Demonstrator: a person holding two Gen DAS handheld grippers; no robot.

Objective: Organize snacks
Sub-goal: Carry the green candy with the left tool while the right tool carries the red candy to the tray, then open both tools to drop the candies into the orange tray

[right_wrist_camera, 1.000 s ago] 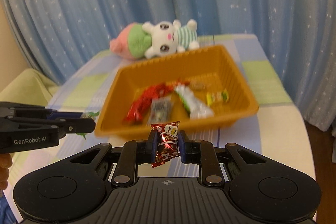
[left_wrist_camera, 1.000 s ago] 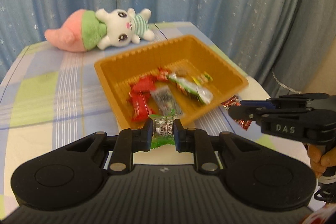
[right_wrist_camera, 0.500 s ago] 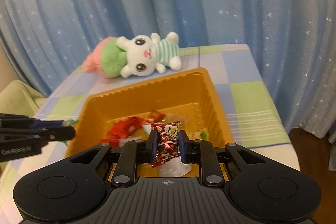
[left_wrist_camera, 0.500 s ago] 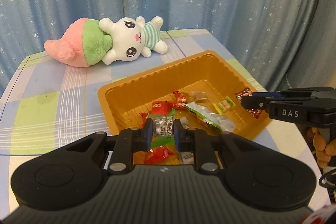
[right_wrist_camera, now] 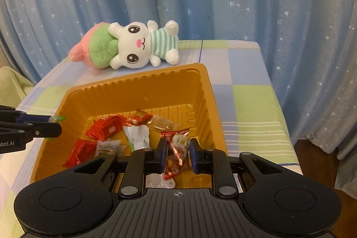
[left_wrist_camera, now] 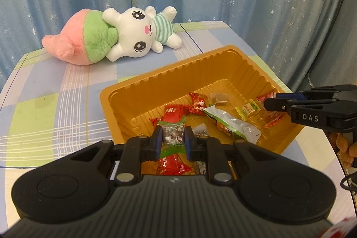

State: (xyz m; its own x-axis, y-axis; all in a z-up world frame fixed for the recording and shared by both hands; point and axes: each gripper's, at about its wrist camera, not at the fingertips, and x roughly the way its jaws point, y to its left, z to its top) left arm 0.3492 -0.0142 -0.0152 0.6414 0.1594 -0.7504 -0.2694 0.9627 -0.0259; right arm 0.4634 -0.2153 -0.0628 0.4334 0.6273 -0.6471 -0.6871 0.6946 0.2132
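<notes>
A: The green-wrapped candy sits clamped in the left tongs, low centre of frame, over the orange tray.

B: Part the pads only once it's inside the rim. The right tongs?

A: Pads look slightly apart around a red-wrapped candy, also above the tray.

B: Count?

A: One tray, two held candies, roughly nine loose snacks, one plush rabbit on the counter.

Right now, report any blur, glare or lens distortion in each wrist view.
Left wrist view: sharp; fisheye curves the table edge; dark vignette in the corners; slight shine on the silver-green packet. Right wrist view: the red candy between the right gripper fingers is motion-smeared, while the plush rabbit and orange tray stay crisp.
</notes>
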